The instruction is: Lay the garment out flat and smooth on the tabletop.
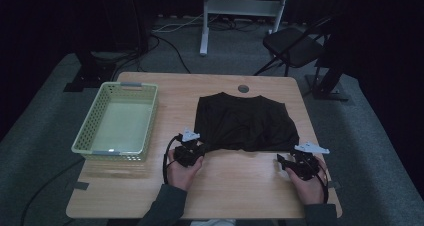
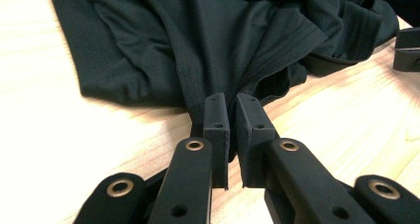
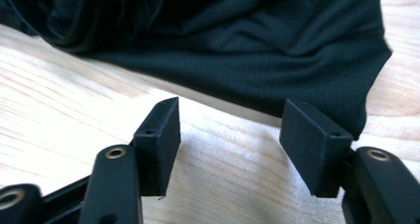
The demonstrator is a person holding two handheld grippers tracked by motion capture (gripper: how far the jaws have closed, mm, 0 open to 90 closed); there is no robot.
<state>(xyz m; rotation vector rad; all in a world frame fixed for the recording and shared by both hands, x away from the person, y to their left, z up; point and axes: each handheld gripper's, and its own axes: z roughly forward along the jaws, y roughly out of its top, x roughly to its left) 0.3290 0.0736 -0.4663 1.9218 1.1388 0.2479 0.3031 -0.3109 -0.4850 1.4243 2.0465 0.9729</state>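
left gripper (image 2: 232,117): clamped on black shirt (image 2: 223,40) hem | right gripper (image 3: 230,130): jaws apart, holding nothing, shirt just ahead

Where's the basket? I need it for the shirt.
High view: the basket sits at the table's left, beside the shirt.

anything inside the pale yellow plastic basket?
Nothing visible: the perforated pale yellow plastic basket shows a bare floor. The strip just behind its near wall is hidden. The crumpled black shirt lies on the wooden table beside it.
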